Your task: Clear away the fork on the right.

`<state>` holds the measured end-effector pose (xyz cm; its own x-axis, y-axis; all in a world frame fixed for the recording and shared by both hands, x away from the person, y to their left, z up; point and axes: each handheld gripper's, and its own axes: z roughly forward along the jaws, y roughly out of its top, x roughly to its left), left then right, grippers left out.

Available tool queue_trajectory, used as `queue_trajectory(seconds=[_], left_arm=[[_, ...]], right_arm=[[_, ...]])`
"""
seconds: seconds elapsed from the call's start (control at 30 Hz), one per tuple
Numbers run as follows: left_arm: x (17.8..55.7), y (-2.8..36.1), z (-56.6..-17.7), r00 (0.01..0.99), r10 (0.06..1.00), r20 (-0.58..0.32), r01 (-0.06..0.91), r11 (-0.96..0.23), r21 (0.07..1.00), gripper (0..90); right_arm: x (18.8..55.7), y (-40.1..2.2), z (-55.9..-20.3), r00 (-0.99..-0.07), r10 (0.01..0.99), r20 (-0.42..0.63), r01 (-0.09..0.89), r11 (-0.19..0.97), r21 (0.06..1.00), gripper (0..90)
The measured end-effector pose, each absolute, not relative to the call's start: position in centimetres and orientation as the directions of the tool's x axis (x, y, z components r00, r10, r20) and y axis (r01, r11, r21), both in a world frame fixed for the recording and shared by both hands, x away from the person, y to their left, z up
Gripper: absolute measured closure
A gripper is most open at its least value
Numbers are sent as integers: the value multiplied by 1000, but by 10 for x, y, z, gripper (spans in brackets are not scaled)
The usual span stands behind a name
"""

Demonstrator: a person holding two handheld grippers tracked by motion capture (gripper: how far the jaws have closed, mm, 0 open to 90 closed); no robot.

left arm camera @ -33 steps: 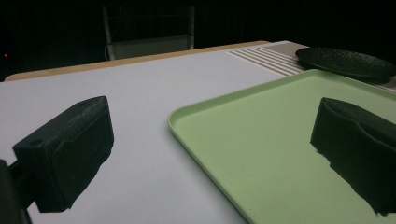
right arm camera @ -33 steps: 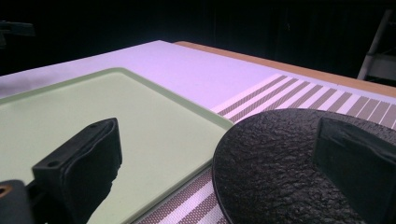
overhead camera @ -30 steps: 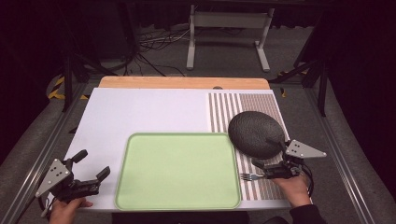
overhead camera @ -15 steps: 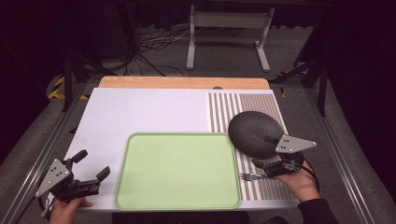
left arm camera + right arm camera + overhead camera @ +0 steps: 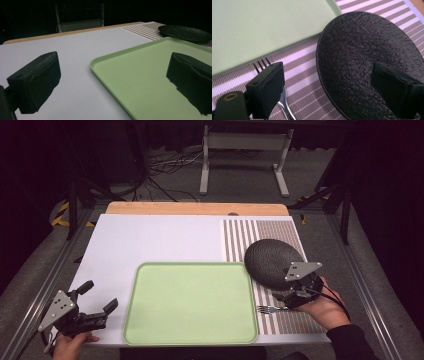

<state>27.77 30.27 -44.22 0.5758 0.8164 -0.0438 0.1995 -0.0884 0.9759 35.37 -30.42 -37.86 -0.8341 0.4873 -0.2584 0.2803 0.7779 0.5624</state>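
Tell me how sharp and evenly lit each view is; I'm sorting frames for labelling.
High view: table brightly lit, surroundings fall to near black. Left gripper view: green tray in fair focus, the near black fingers soft, background dark. Right gripper view: the dark plate shows crisp texture, the fork blurs beside the near finger; no strong glare.

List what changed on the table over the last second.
The right hand-held gripper moved away from the person and leftward, over the black plate's near edge, jaws open, holding nothing. The left hand-held gripper, green tray, plate and fork stayed put.
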Motion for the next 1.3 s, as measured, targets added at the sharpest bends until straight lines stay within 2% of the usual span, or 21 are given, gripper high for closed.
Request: queue_trajectory(seconds=[0.03,0.43,0.8,0.87,1.3], left_arm=[[278,302,-442,576,817,-42,197,-89,976,1],[278,302,-442,575,817,-42,198,-89,976,1],[278,302,-443,576,816,-41,200,-93,975,1],[278,302,-443,578,815,-40,198,-93,976,1],[278,301,-443,577,816,-41,199,-92,976,1]], right_arm=[[355,-303,-378,-848,462,-259,276,803,529,122],[358,-301,-379,-880,408,-242,287,865,412,108],[358,-300,-382,-901,375,-217,287,893,347,110],[356,-299,-382,-903,372,-214,280,888,364,122],[354,-300,-397,-949,297,-103,255,920,298,256]])
